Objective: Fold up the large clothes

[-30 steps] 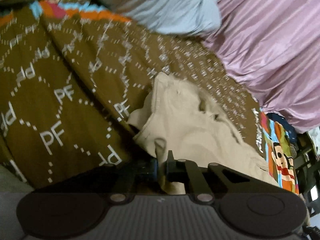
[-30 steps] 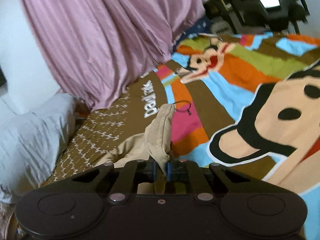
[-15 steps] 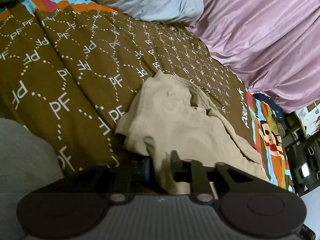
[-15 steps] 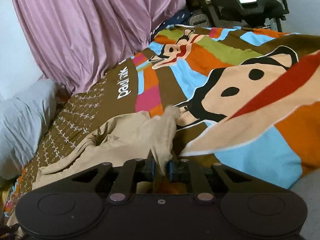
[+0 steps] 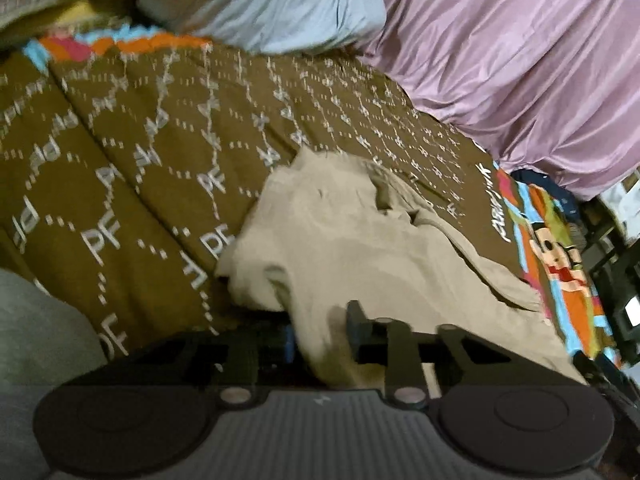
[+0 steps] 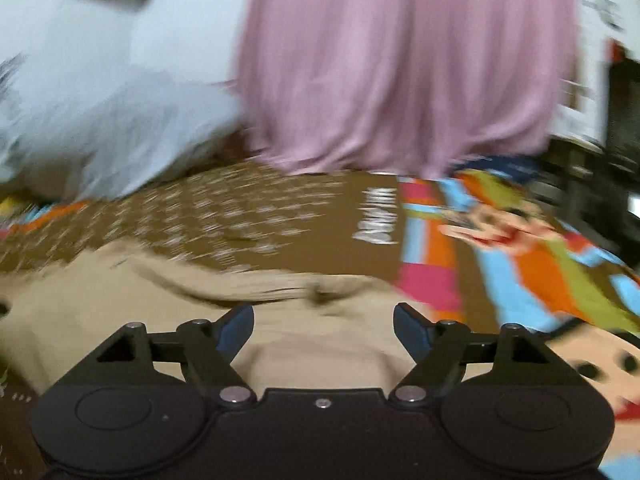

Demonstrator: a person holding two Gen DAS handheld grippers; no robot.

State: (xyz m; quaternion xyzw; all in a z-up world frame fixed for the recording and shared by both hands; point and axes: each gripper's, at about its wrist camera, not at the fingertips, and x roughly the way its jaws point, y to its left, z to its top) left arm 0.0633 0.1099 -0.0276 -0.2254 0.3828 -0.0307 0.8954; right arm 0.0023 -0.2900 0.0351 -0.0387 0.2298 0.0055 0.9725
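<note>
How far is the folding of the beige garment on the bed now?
Done: the beige garment lies bunched on the brown bedspread, so no tidy fold shows yet. In hand: the left gripper has cloth between its jaws, which just closed further; the right gripper has just opened, with nothing pinched. Left: smoothing it and folding it.

Crumpled beige garment [image 5: 360, 240] in a loose heap on the patterned bedspread [image 5: 140, 140]

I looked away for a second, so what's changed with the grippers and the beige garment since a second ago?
The right gripper has just opened wide and let go of the beige garment, which now lies on the bedspread. The left gripper has loosened, then closed a little, with cloth between its jaws. The garment stays crumpled in place.
</note>
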